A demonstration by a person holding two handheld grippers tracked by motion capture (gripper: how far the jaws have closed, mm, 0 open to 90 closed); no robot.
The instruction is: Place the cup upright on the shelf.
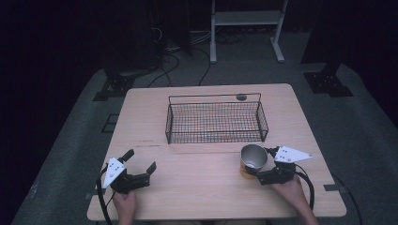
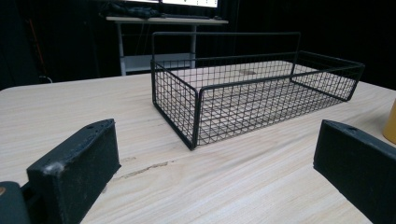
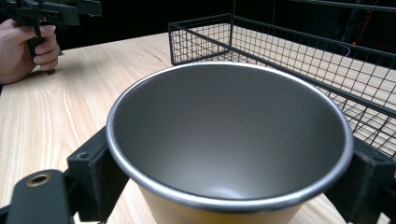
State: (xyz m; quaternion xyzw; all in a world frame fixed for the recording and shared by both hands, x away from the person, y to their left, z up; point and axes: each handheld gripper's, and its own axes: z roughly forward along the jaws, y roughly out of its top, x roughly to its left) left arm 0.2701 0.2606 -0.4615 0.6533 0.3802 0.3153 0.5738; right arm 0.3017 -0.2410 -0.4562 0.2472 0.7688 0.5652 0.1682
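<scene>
Where the light wooden table (image 1: 197, 187) nears its far edge, a black rectangular wire-mesh basket (image 1: 216, 119) stands upright, its long side parallel to that edge; nothing can be made out inside it. Item two: a metal cup with a grey inside and a yellow outer wall (image 1: 252, 160), standing upright on the table toward the near right corner, just in front of the basket's right end and apart from it. Right gripper (image 1: 264, 165), black, held in the person's right hand (image 1: 291, 191): jaws set on either side of the cup below its rim, touching the wall, closed on it; seen close in the right gripper view (image 3: 229, 186). Left gripper (image 1: 140, 160), black, held in the left hand (image 1: 124, 204) near the near left corner: jaws spread wide, nothing between them, above bare wood.
</scene>
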